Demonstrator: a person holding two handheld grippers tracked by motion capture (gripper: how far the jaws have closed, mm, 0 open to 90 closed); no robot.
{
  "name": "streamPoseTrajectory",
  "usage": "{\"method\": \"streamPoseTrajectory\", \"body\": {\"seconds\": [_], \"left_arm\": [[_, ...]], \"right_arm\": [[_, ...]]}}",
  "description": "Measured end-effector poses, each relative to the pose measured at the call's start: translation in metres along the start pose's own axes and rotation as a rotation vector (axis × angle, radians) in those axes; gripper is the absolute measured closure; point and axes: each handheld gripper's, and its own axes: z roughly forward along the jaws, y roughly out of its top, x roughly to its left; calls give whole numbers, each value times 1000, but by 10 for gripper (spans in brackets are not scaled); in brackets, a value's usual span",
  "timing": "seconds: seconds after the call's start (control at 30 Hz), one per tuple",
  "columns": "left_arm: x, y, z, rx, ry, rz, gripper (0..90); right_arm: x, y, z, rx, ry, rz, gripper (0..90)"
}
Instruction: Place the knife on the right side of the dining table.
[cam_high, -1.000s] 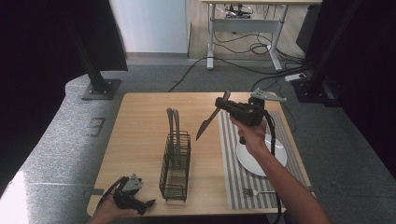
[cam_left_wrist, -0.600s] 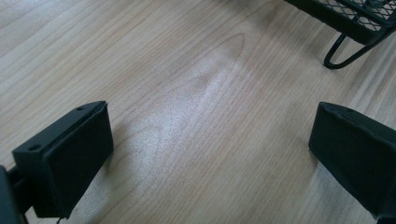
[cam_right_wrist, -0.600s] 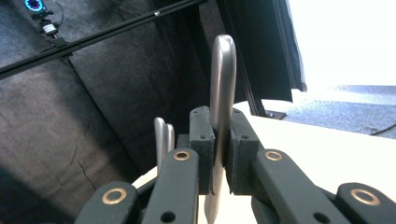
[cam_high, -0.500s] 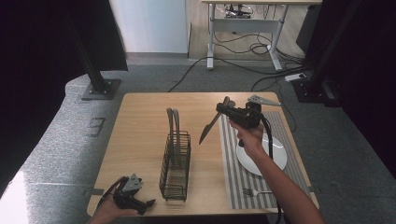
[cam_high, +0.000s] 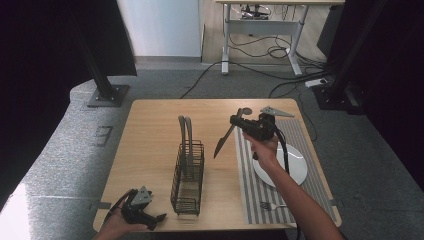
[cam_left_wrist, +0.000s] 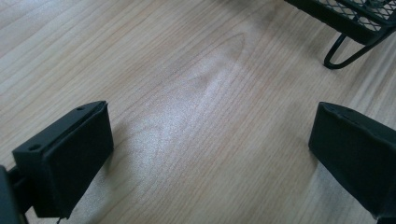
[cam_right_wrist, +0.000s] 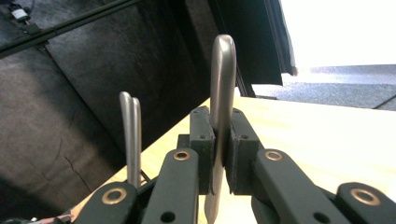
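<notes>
— What are you holding up there on the right?

— I am gripping a knife (cam_high: 223, 139) in my right gripper (cam_high: 250, 126), fingers (cam_right_wrist: 204, 140) closed tight on the handle, one pad on each flat side. The blade is hanging down and to the left, out over the bare wood between the wire caddy (cam_high: 187, 175) and the striped placemat (cam_high: 260, 185). I am clamping it across the flats so that, I judge, it cannot twist as I carry it.

— Why so high?

— The caddy is tall, and two handles (cam_high: 184, 131) are already standing up out of its far end. I am probably keeping the tip above the rim so it can go in point first.

— And your left hand?

— My left gripper (cam_high: 141, 210) is resting at the near left corner of the bench (cam_high: 150, 130), fingers (cam_left_wrist: 70, 158) spread wide over bare wood, holding nothing. A foot of the caddy is showing just beyond them, so I am parked beside it, ready to steady it if it slides.

— Anything else laid out?

— A white plate (cam_high: 295, 167) is sitting on the placemat under my right forearm, and a fork (cam_high: 270, 205) is lying at the near edge of the placemat.
</notes>
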Motion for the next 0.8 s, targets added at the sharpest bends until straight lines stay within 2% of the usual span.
{"method": "streamPoseTrajectory", "body": {"seconds": [0.27, 0.8], "left_arm": [[0, 0, 0, -1, 0, 0, 0], [0, 0, 0, -1, 0, 0, 0]], "right_arm": [[-7, -4, 3, 7, -29, 3, 829], [-27, -3, -3, -5, -88, 30, 829]]}}
